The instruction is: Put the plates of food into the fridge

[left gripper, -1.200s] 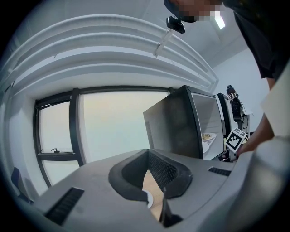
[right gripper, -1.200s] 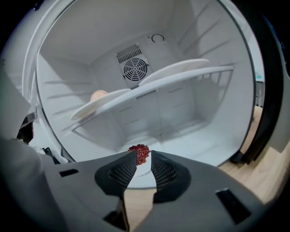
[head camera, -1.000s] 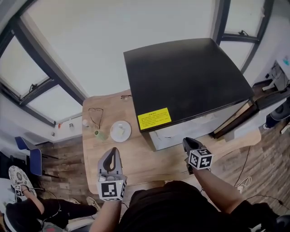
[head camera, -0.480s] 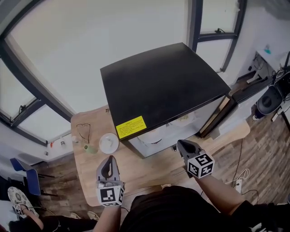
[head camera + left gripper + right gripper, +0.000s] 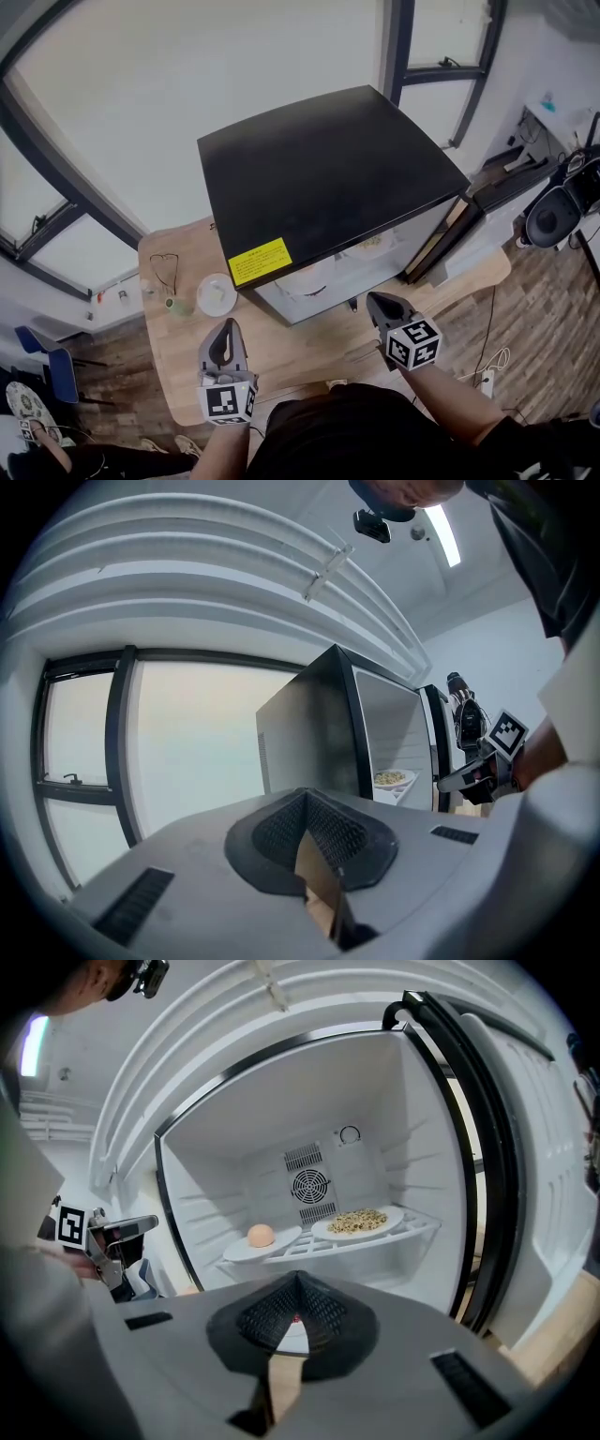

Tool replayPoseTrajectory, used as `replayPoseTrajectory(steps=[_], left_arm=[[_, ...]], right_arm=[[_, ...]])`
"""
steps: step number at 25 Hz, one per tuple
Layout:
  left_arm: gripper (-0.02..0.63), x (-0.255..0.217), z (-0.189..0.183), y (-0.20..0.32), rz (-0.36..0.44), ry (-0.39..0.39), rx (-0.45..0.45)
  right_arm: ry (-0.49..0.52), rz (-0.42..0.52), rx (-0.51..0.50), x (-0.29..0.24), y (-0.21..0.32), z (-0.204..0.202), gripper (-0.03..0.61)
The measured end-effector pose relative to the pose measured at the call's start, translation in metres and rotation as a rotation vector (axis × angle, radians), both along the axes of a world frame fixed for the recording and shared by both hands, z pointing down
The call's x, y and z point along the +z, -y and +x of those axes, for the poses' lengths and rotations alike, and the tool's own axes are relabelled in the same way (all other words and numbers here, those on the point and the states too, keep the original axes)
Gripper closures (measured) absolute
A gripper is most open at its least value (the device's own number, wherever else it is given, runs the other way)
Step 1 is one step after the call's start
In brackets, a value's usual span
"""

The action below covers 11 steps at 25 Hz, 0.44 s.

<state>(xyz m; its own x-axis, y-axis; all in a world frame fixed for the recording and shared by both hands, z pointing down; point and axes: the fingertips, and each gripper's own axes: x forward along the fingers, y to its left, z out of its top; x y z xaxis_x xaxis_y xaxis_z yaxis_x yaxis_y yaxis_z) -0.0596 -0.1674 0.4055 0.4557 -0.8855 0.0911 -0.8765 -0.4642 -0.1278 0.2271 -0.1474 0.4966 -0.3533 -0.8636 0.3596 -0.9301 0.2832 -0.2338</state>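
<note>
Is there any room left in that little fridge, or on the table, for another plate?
The white wire shelf is crowded: a white plate with a round tan item and a white plate of grains fill it. Free: the fridge compartment beneath it, and the bare wooden tabletop in front.

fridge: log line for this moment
fridge door open | two plates on shelf | third plate on table | left gripper shut, empty | right gripper shut, empty
</note>
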Motion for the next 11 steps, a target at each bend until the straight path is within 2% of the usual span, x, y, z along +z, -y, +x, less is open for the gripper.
replayPoseTrajectory(steps=[11], left_arm=[[0.609, 0.0007, 0.0089, -0.003, 0.001, -0.003, 0.006]], right_arm=[[-0.016, 0.022, -0.006, -0.0065, 0.0006, 0.0054, 0.557]])
